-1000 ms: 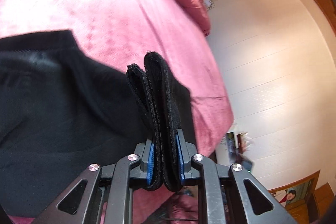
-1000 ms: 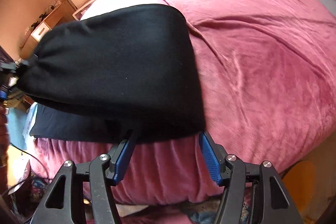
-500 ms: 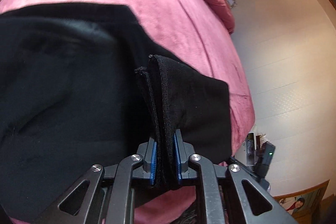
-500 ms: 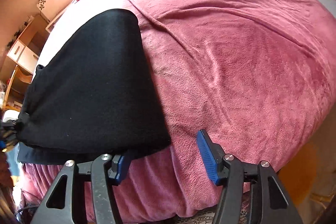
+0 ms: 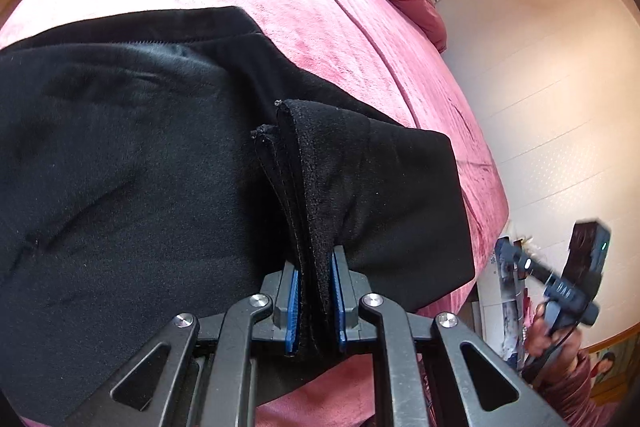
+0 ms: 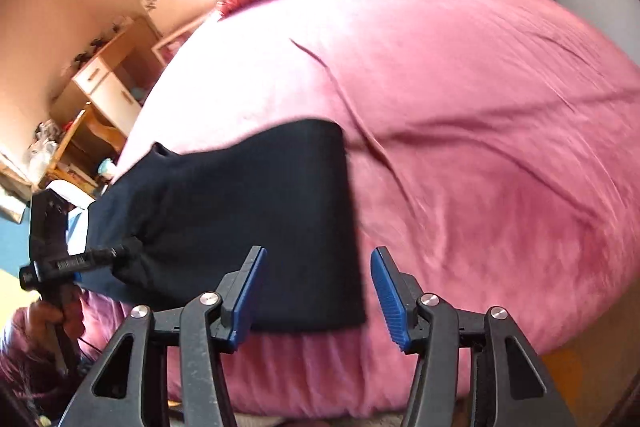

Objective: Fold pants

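Nearest the left wrist camera, the left gripper (image 5: 314,301) is clamped on a bunched edge of the black pants (image 5: 132,163); several layers stand pinched between its blue fingers (image 5: 293,307). The right gripper (image 6: 318,291) holds nothing: its fingers are apart and closing, with the near folded edge of the pants lying below them, not pressed by either pad.

Beyond, the pants lie as a folded stack near the front edge of the pink bed (image 6: 480,131), the held end laid over the rest. In my judgement a fold is being set down. The next move calls for lowering the held layers flush onto the stack, releasing, then smoothing.

Against the frame a second ago: the held edge sits lower over the garment, the right gripper has drawn back from the fabric it straddled, and the other gripper now shows in each view.
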Action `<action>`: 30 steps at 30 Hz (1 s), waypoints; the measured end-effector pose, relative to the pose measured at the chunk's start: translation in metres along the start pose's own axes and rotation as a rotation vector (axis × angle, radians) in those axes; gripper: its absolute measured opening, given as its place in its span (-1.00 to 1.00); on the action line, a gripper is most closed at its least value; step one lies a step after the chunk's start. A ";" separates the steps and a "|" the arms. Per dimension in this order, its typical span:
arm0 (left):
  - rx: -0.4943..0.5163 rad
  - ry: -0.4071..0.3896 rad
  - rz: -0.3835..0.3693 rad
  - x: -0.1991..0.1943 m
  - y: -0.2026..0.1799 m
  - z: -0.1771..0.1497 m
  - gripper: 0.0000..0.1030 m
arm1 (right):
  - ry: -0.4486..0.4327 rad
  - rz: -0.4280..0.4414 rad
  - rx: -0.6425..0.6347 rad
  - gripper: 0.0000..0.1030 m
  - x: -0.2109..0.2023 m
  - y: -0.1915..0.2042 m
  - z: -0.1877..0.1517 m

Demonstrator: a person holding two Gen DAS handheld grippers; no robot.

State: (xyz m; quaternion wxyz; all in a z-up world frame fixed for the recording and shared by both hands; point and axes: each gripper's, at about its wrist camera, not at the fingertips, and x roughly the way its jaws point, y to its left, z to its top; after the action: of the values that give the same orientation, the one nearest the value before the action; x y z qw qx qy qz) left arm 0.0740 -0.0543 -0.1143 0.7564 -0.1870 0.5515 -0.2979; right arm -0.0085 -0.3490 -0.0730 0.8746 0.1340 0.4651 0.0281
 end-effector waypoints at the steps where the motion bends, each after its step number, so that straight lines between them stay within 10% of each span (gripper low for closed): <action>1: 0.005 -0.004 0.004 -0.003 -0.004 -0.002 -0.73 | -0.008 0.008 -0.018 0.01 0.009 0.010 0.010; 11: 0.066 -0.048 0.071 0.000 -0.014 -0.005 -0.73 | 0.062 -0.094 0.003 0.01 0.108 0.032 0.067; 19: 0.054 -0.050 0.138 0.021 -0.020 -0.013 -0.65 | 0.029 -0.126 -0.053 0.02 0.104 0.037 0.061; 30: -0.015 -0.085 0.162 0.003 -0.005 -0.014 -0.39 | 0.003 0.091 -0.189 0.02 0.064 0.107 0.031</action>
State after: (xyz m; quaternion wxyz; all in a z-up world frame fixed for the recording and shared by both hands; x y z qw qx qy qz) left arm 0.0596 -0.0594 -0.1175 0.7991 -0.1600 0.5346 -0.2236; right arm 0.0607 -0.2414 -0.0801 0.8804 0.0718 0.4552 0.1116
